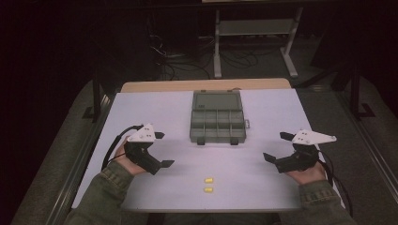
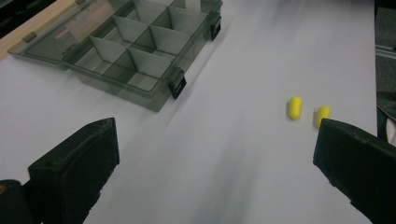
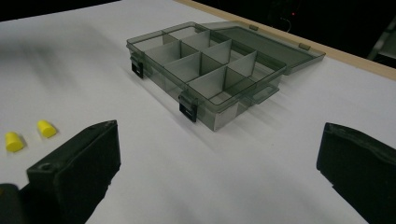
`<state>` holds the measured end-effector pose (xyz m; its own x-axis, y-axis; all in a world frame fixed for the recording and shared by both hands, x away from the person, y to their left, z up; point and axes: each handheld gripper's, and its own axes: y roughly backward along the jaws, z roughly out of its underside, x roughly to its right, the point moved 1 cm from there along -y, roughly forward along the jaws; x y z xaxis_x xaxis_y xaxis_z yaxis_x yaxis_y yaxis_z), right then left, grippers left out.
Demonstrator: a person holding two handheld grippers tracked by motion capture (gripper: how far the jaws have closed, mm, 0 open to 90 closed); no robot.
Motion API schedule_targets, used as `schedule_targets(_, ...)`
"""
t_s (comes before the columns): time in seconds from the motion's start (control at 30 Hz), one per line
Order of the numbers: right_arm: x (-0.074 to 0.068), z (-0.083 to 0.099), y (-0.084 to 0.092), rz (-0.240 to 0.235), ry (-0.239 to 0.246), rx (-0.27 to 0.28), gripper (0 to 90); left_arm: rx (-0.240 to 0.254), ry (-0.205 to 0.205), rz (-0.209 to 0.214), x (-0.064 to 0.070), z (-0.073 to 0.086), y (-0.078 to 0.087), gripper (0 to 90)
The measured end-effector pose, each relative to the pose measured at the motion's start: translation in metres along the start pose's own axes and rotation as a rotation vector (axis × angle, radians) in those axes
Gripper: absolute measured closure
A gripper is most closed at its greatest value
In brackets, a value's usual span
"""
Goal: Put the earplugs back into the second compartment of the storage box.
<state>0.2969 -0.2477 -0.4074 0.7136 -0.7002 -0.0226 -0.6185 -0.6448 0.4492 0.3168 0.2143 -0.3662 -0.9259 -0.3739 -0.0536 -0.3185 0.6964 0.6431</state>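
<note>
Grey see-through box (image 1: pixel 218 123) at the middle of the white table (image 1: pixel 141 112), lid (image 1: pixel 216 100) folded flat toward the far edge, two black latches on the near wall. Compartments split by thin dividers, all bare as far as visible. Two small yellow plugs (image 1: pixel 208 184) lying side by side on the table surface near the front edge, well apart from the box, between the two tongs. Left gripper (image 1: pixel 162 149) held above the left part of the table, jaws spread wide, gripping nothing. Right gripper (image 1: pixel 276 146) held above the right part, close to the right edge, jaws likewise spread wide and bare. Broad bare stretch of table between box, plugs and both grippers. Wooden strip (image 1: pixel 206 85) along the far edge; dark floor and cables beyond.
</note>
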Motion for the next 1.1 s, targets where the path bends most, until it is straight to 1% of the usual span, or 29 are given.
schedule_targets(0.07, 0.0, 0.0, 0.0, -0.001, 0.002, 0.001, 0.0, -0.008, -0.012, 0.015, 0.002, -0.004, -0.006, 0.5)
schedule_targets(0.13, -0.001, 0.0, 0.0, -0.003, 0.004, 0.001, 0.0, -0.008, -0.012, 0.018, 0.003, -0.005, -0.007, 0.5)
schedule_targets(0.27, -0.001, 0.0, -0.001, -0.006, 0.012, -0.005, 0.0, -0.023, -0.025, 0.04, 0.005, -0.009, -0.016, 0.5)
schedule_targets(0.4, -0.002, 0.0, -0.001, -0.006, 0.013, -0.009, 0.0, -0.044, -0.039, 0.061, 0.007, -0.012, -0.026, 0.5)
schedule_targets(0.47, -0.002, 0.001, -0.001, -0.006, 0.016, -0.01, 0.0, -0.053, -0.047, 0.065, 0.009, -0.013, -0.031, 0.4)
schedule_targets(0.57, -0.002, 0.001, -0.002, -0.007, 0.017, -0.014, 0.0, -0.07, -0.057, 0.085, 0.01, -0.015, -0.037, 0.4)
schedule_targets(0.67, -0.002, 0.001, -0.002, -0.007, 0.019, -0.017, 0.0, -0.079, -0.059, 0.1, 0.011, -0.016, -0.042, 0.4)
schedule_targets(0.73, -0.003, 0.001, -0.002, -0.007, 0.019, -0.019, 0.0, -0.087, -0.068, 0.107, 0.012, -0.018, -0.046, 0.4)
schedule_targets(0.77, -0.003, 0.001, -0.003, -0.007, 0.021, -0.02, 0.0, -0.089, -0.067, 0.113, 0.014, -0.018, -0.048, 0.4)
schedule_targets(0.97, -0.003, 0.001, -0.003, -0.008, 0.024, -0.022, 0.0, -0.115, -0.099, 0.137, 0.019, -0.021, -0.06, 0.6)
schedule_targets(1.1, -0.003, 0.002, -0.003, -0.008, 0.025, -0.023, 0.0, -0.128, -0.107, 0.161, 0.023, -0.022, -0.069, 0.8)
